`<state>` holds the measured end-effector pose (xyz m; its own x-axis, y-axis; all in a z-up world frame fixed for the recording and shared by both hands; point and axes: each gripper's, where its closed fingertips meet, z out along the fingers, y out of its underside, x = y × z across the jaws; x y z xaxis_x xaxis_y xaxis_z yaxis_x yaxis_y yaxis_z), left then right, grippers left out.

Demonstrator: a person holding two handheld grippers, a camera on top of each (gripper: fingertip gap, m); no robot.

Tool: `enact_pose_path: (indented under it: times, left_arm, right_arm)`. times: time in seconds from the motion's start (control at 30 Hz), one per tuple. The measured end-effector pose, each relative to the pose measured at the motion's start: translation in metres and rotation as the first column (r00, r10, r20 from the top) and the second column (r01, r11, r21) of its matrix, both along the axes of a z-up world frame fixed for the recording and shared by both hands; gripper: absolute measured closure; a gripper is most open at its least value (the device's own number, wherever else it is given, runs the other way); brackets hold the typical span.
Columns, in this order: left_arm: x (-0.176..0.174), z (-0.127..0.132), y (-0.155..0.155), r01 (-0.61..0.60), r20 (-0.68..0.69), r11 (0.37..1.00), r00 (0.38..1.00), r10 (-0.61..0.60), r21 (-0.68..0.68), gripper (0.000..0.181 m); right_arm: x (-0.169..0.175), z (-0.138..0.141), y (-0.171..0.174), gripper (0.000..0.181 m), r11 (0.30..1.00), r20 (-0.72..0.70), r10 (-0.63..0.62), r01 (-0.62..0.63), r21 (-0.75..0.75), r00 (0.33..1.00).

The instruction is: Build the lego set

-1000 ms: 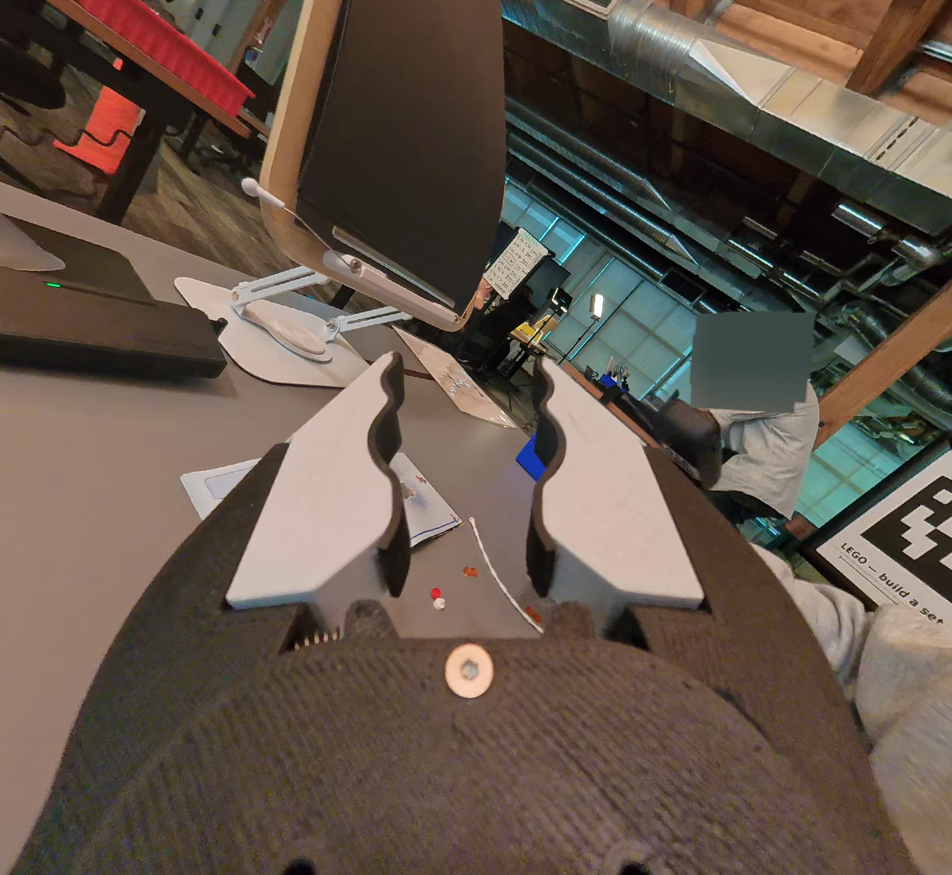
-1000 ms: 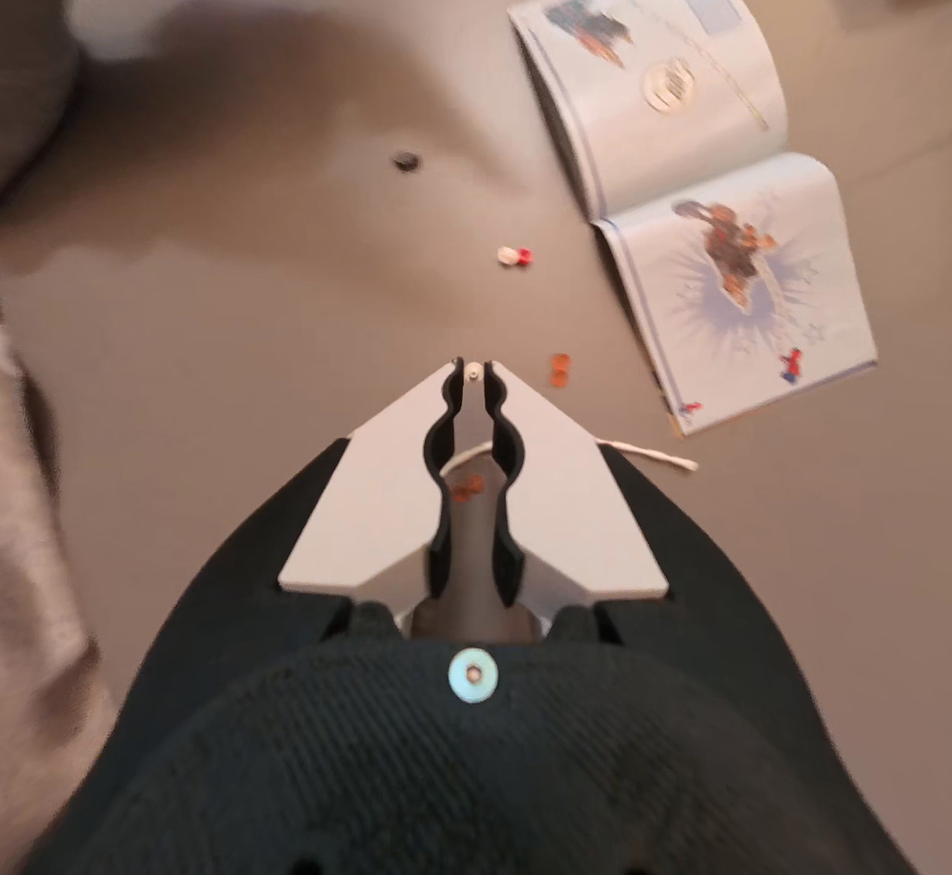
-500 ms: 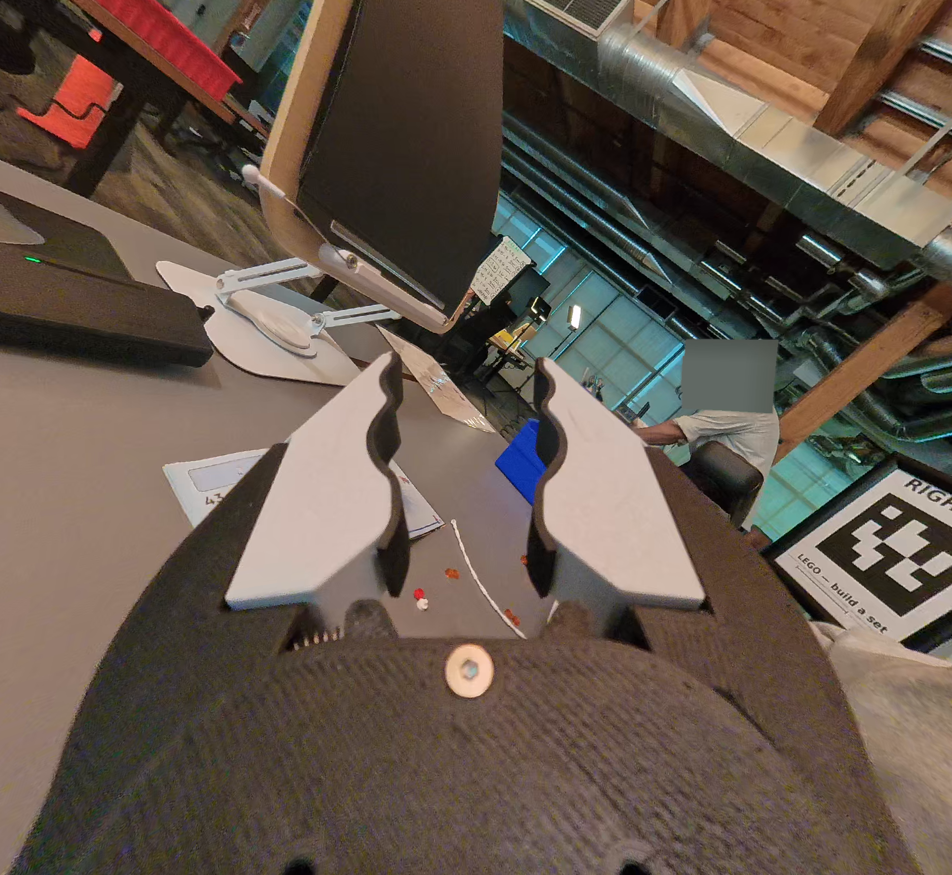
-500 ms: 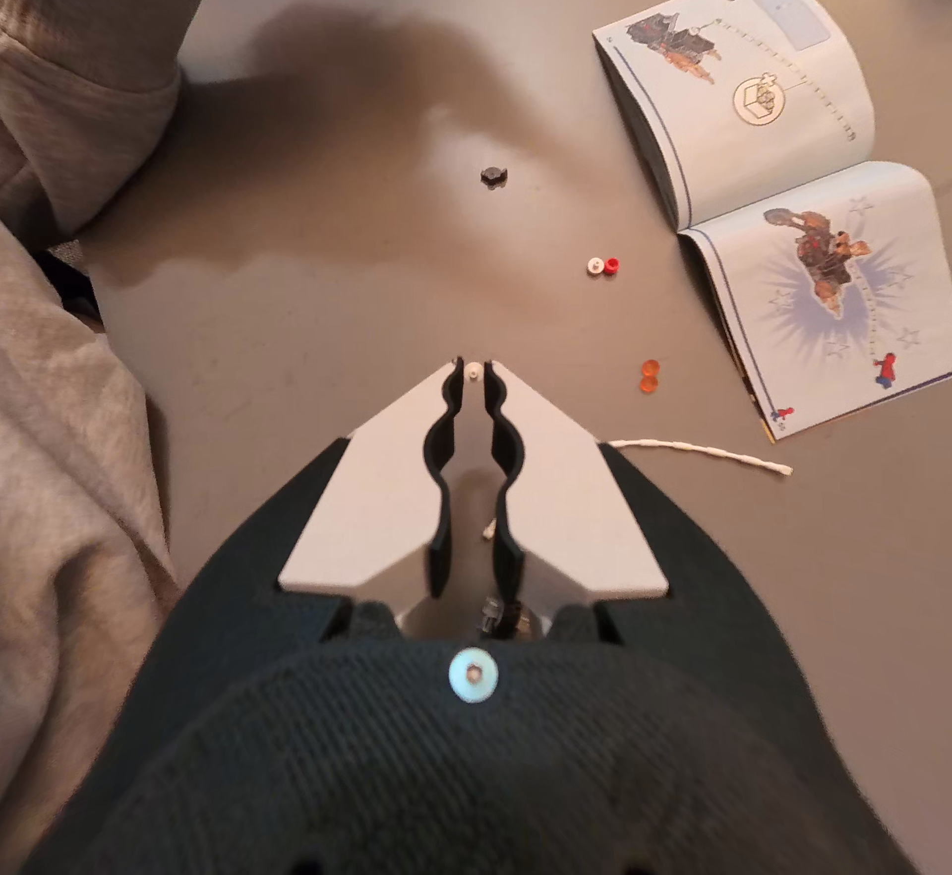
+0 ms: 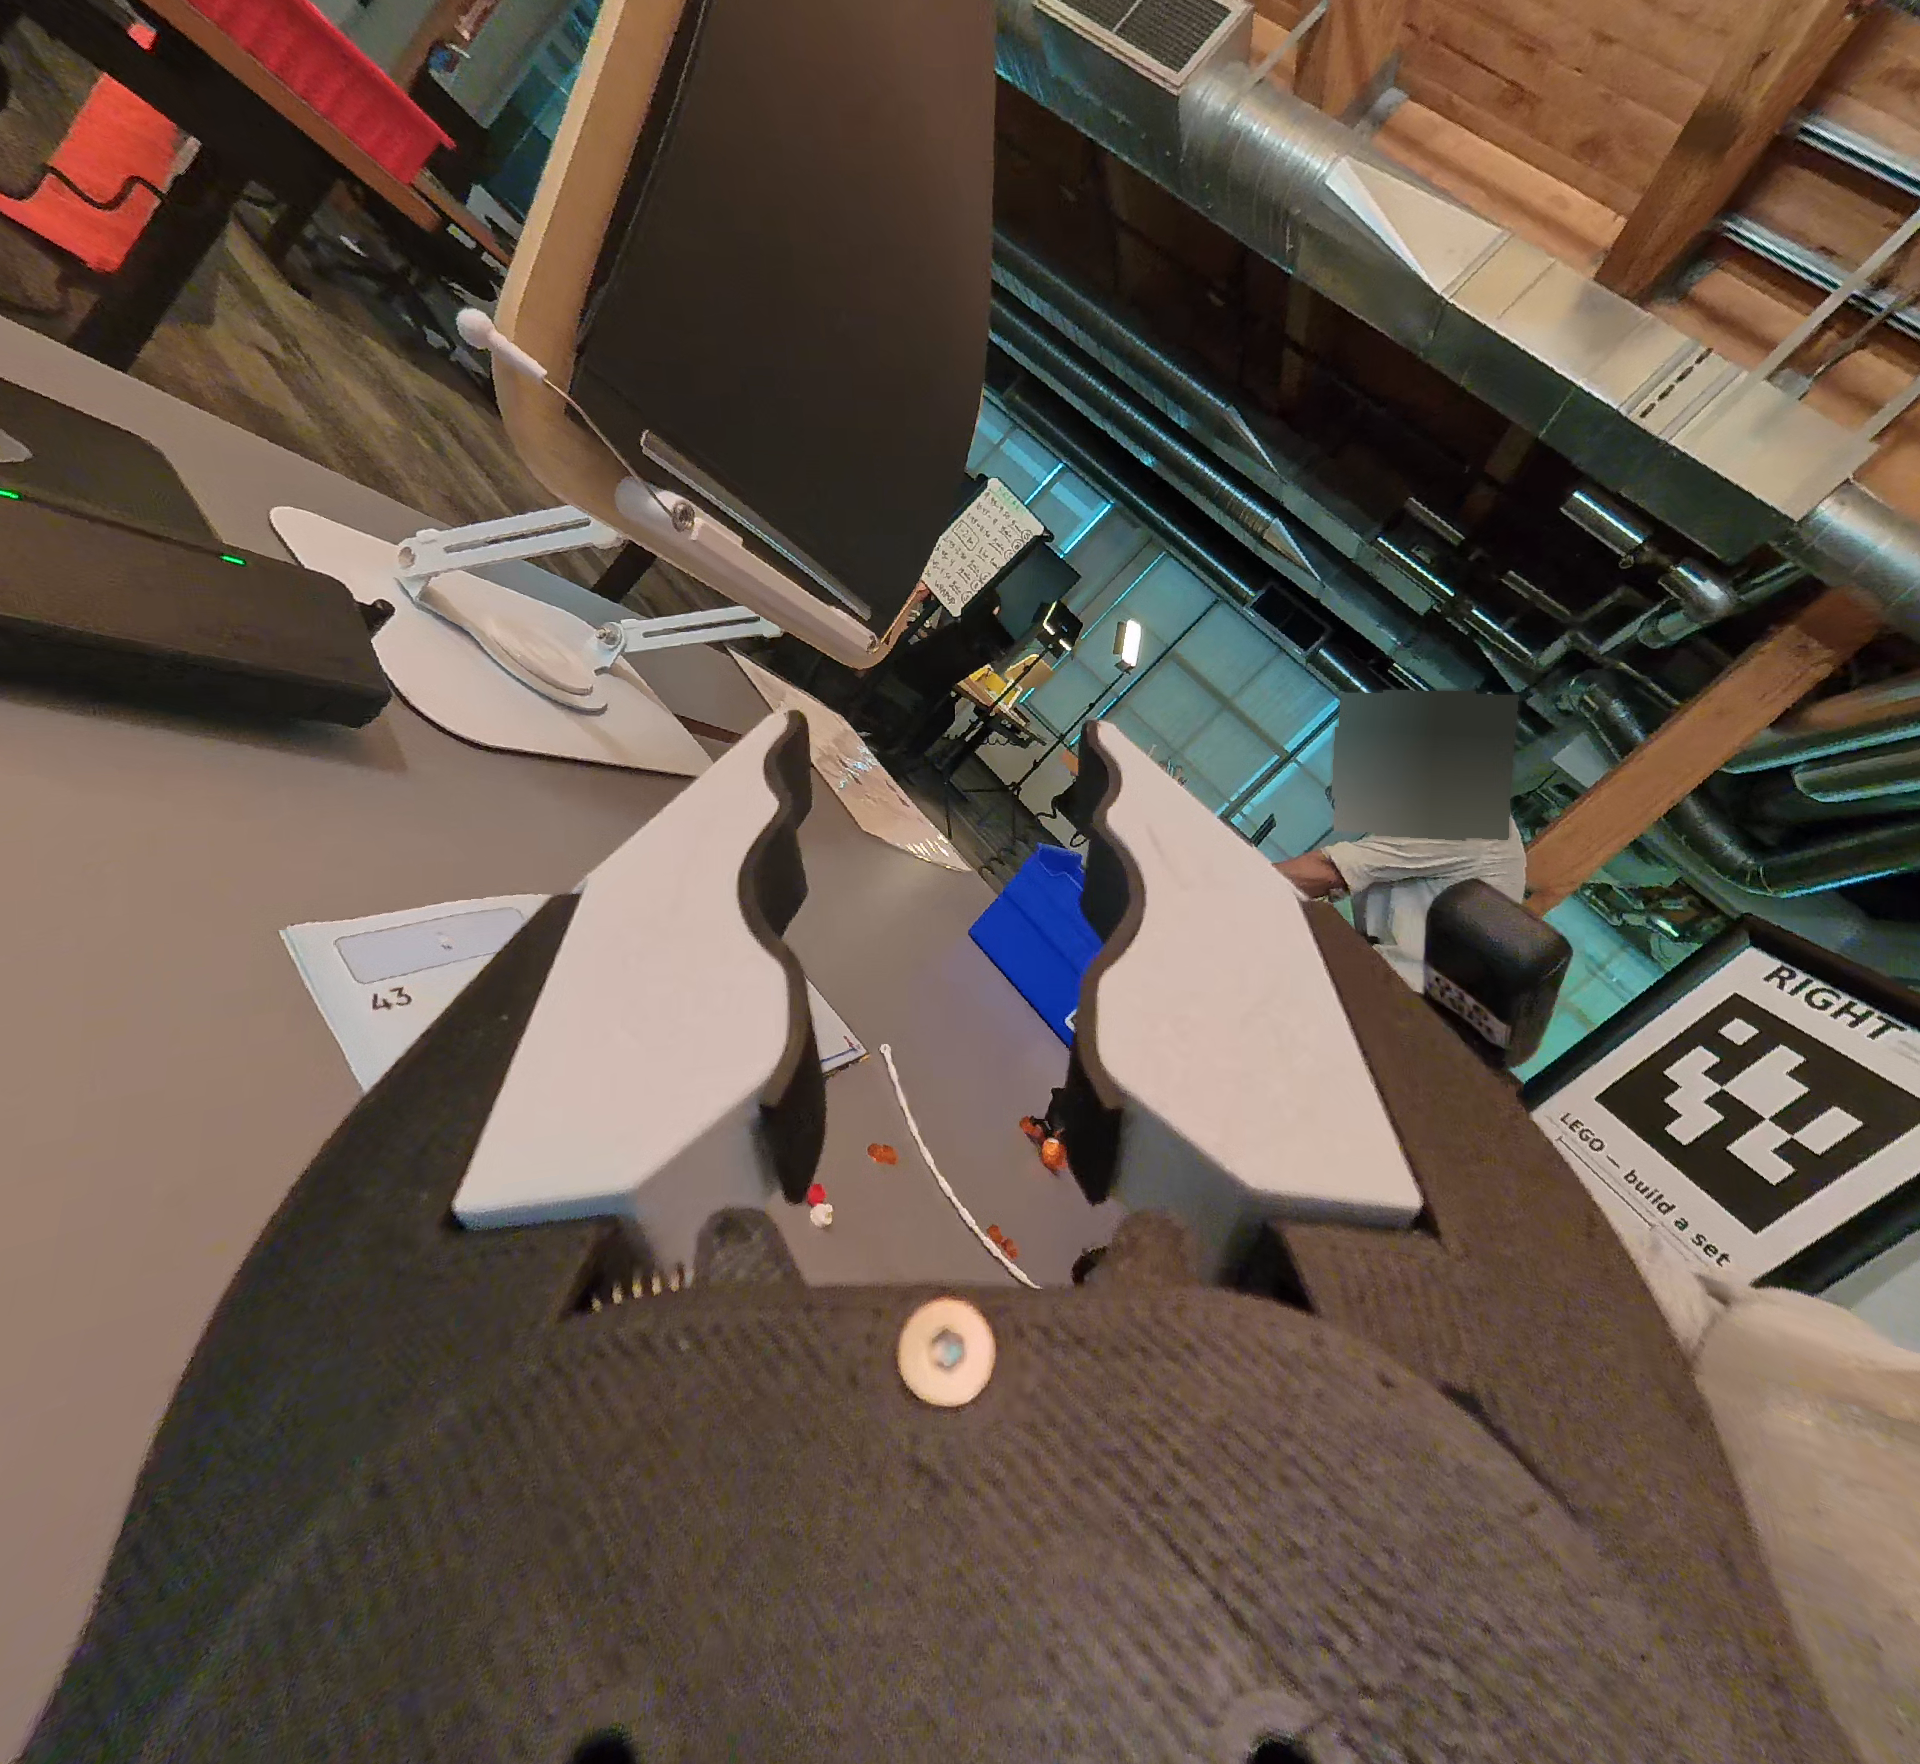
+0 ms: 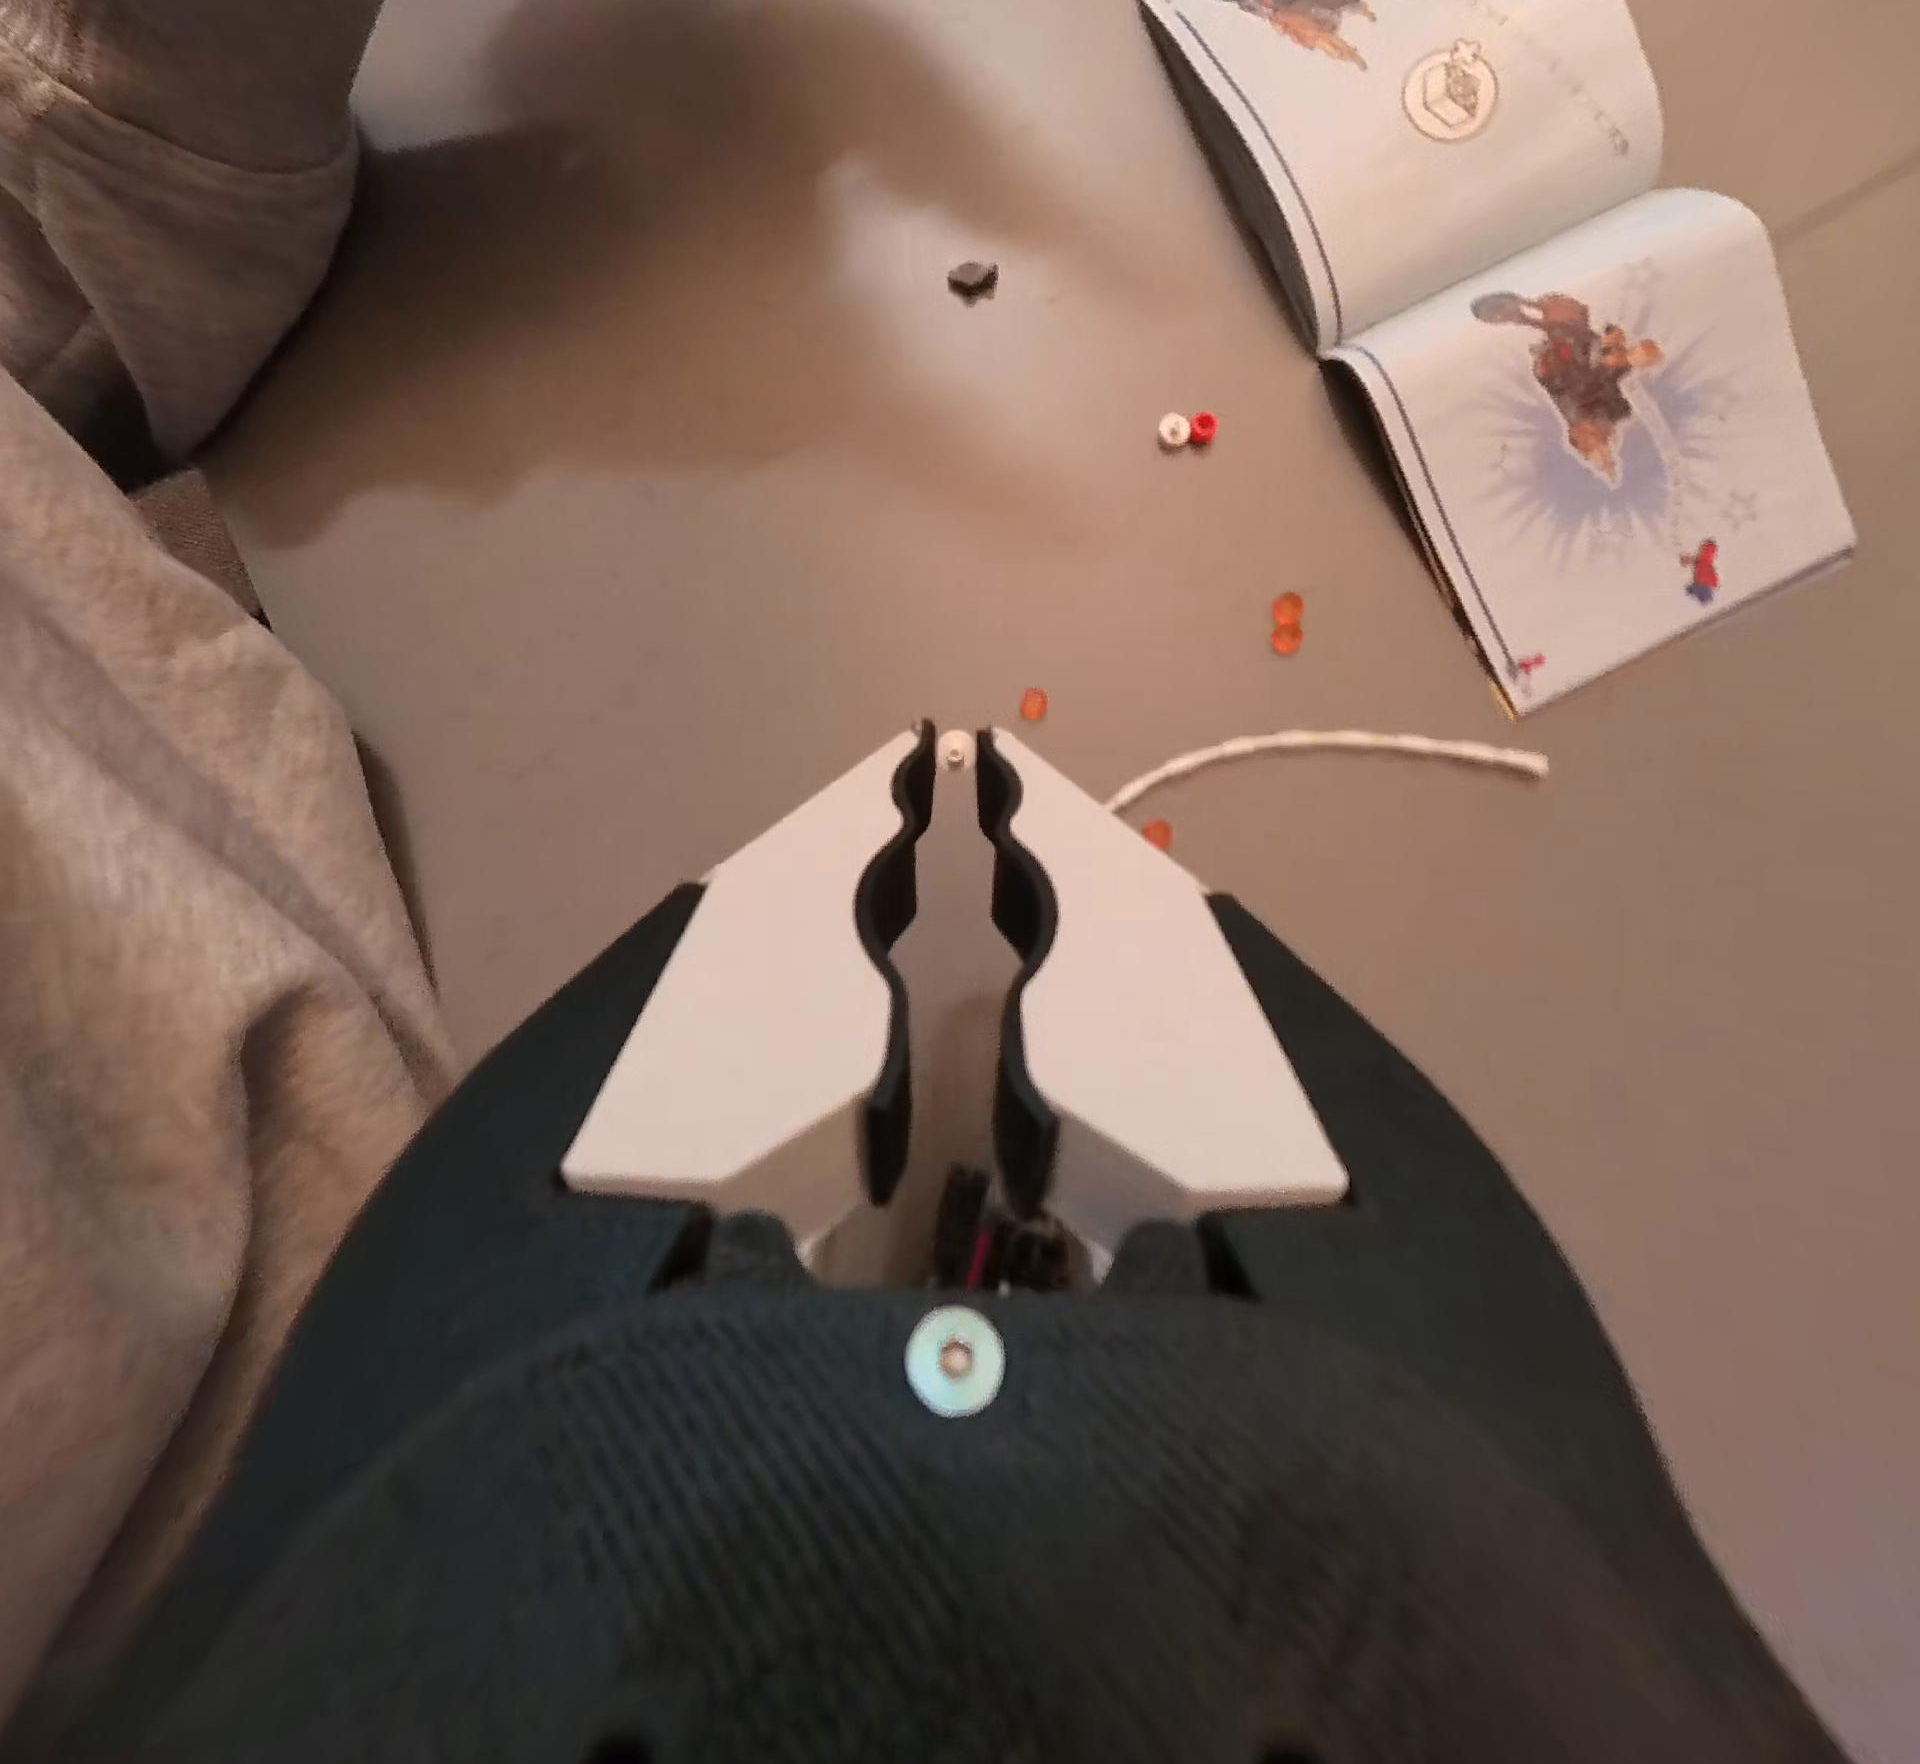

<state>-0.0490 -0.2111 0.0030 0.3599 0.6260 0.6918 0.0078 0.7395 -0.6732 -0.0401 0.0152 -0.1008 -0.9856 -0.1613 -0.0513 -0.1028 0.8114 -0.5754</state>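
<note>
Looking down, the right gripper (image 6: 954, 746) pinches a tiny white round piece (image 6: 954, 750) above the grey table (image 6: 644, 634) near the open instruction booklet (image 6: 1496, 260), while the empty, spread left gripper (image 5: 940, 748) half hides scattered orange studs (image 5: 883, 1153).

The left gripper (image 5: 940, 758) hangs over the grey table (image 5: 156, 883), jaws apart, above scattered orange studs (image 5: 883, 1153).

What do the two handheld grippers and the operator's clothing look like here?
Both grippers, left gripper and right gripper, share one build: a dark ribbed body with a silver washer and bolt, and pale grey wedge fingers lined with wavy black pads. A beige fleece sleeve shows beside the right one.
</note>
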Motion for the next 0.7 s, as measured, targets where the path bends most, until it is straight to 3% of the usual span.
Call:
enact_pose_path:
  times: [0.17, 0.4, 0.7]
  left_arm:
    - [-0.001, 0.000, 0.005, 0.004, 0.003, 1.000, 1.000, -0.004, -0.015, 0.131]
    - [-0.005, -0.002, 0.013, 0.016, 0.015, 1.000, 1.000, -0.015, -0.024, 0.131]
    - [-0.009, -0.006, 0.020, 0.028, 0.029, 0.999, 0.999, -0.027, -0.033, 0.131]
  right_arm:
    - [-0.025, 0.007, 0.053, 0.176, 0.987, -0.061, -0.155, 0.157, 0.033, 0.986]
    - [-0.049, -0.010, 0.143, 0.176, 0.932, -0.075, -0.330, 0.337, 0.131, 0.941]
    - [-0.034, -0.027, 0.158, 0.176, 0.936, -0.066, -0.302, 0.309, 0.170, 0.951]
